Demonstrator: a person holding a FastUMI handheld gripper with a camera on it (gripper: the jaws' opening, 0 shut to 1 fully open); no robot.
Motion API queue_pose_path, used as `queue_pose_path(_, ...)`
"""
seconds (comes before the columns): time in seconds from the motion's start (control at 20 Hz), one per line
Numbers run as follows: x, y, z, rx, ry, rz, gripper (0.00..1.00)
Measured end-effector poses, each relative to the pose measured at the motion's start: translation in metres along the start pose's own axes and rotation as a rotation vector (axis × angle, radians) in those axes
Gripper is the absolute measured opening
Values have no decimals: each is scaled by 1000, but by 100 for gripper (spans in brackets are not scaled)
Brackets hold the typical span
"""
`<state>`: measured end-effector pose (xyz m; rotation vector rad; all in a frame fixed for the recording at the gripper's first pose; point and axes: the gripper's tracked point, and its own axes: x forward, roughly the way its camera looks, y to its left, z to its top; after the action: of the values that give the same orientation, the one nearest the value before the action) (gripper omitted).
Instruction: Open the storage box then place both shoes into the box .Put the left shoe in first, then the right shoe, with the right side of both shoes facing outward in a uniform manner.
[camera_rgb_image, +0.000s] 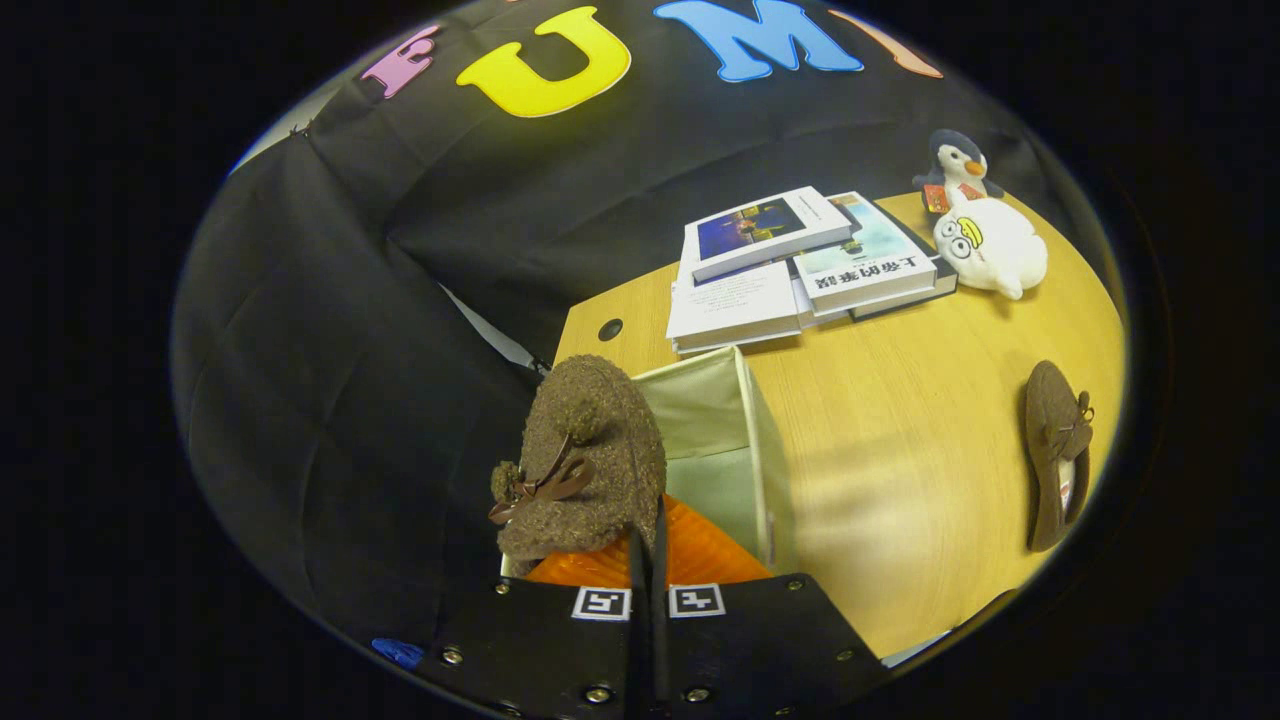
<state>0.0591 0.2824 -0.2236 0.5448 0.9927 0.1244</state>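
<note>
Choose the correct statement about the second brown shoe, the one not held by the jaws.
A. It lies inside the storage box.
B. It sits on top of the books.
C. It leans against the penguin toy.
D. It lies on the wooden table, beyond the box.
D: the second brown shoe lies on the bare wooden table, apart from the open storage box, while the gripper is closed on the other shoe over the box.

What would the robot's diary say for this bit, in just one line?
gripper: shut on brown shoe | held over open storage box | second shoe: on table, waiting
</note>
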Motion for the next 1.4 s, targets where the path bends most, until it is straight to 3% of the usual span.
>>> queue_pose_path(0.55, 60, 1, -50, -6, 73, -103, 0)
queue_pose_path(1.05, 73, 7, -71, -25, 101, -131, 8)
queue_pose_path(1.15, 70, 16, -72, -30, 105, -77, 23)
queue_pose_path(1.25, 64, 31, -74, -46, 120, -7, 61)
queue_pose_path(1.35, 55, 29, -67, -85, 98, -1, 99)
queue_pose_path(1.4, 49, 28, -62, -113, 81, 6, 99)
